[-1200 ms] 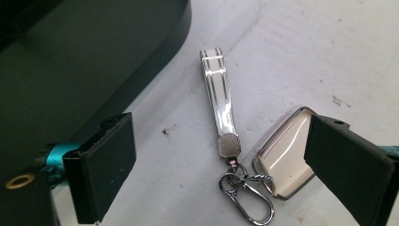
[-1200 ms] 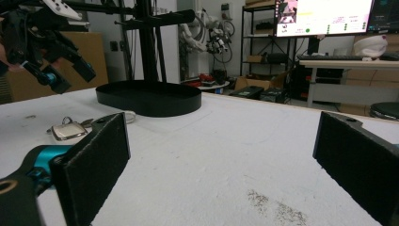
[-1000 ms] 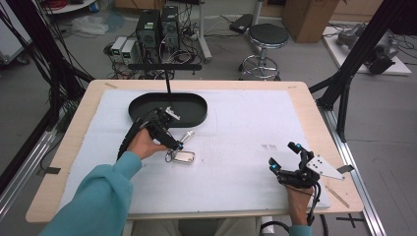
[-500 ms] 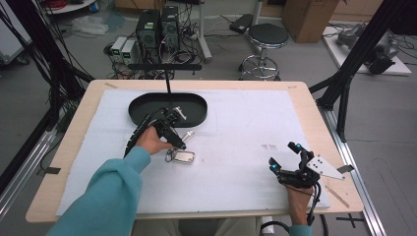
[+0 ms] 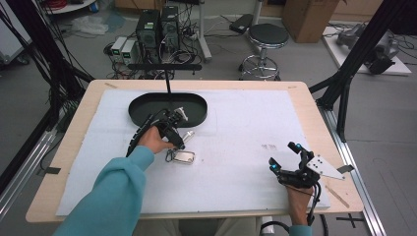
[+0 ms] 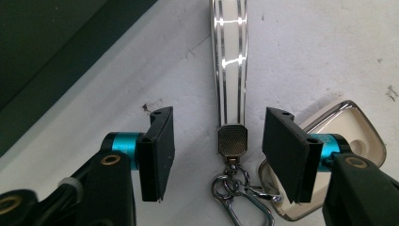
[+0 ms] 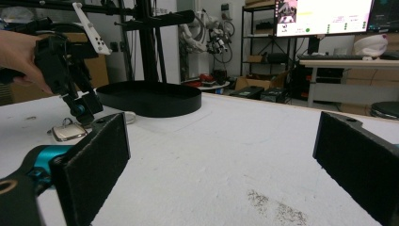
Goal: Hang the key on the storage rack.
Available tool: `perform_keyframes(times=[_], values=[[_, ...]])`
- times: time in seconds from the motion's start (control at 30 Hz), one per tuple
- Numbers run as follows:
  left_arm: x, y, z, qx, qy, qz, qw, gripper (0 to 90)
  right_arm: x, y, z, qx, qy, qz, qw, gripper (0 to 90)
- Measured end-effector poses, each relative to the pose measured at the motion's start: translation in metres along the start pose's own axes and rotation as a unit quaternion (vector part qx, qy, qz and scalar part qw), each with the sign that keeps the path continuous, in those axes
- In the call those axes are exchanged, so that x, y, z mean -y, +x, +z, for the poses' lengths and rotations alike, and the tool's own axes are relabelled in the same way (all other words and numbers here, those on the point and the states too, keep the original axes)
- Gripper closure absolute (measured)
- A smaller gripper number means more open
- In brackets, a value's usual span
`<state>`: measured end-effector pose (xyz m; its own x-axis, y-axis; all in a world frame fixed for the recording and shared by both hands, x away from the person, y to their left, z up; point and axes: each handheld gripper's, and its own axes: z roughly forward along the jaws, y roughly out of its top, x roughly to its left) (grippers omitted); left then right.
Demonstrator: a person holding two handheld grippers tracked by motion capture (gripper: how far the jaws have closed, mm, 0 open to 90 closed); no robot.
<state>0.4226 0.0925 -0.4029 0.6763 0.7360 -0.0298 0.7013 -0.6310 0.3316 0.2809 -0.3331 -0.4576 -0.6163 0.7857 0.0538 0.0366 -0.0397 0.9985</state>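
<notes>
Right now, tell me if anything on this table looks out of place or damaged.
Nothing looks damaged or spilled. The key fob with its strap lies flat on the white mat, just outside the black tray. The only blemishes are small dark smudges on the mat.

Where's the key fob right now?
In the high view, the key fob lies on the white mat, left of centre, just below the left gripper and near the black tray.

- A wooden table (image 5: 69, 147) carries a white mat (image 5: 236, 147) covering most of its top.
- A black oval tray (image 5: 196, 105) sits on the mat's far side.
- A key fob (image 5: 184, 157) with keyring strap (image 6: 228, 70) lies just before the tray.
</notes>
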Motion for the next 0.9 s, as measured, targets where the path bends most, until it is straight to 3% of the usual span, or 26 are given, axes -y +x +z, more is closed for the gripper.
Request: perform_keyframes(times=[0.6, 0.9], values=[[-0.0052, -0.0082, 0.0039, 0.006, 0.025, -0.017, 0.9995, 60.5, 0.0, -0.0002, 0.0001, 0.001, 0.0, 0.0, 1.0, 3.6], [-0.0071, -0.0088, 0.0064, 0.0, 0.038, -0.015, 0.9992, 66.2, 0.0, -0.0001, 0.0002, 0.002, -0.001, 0.002, 1.0, 3.6]])
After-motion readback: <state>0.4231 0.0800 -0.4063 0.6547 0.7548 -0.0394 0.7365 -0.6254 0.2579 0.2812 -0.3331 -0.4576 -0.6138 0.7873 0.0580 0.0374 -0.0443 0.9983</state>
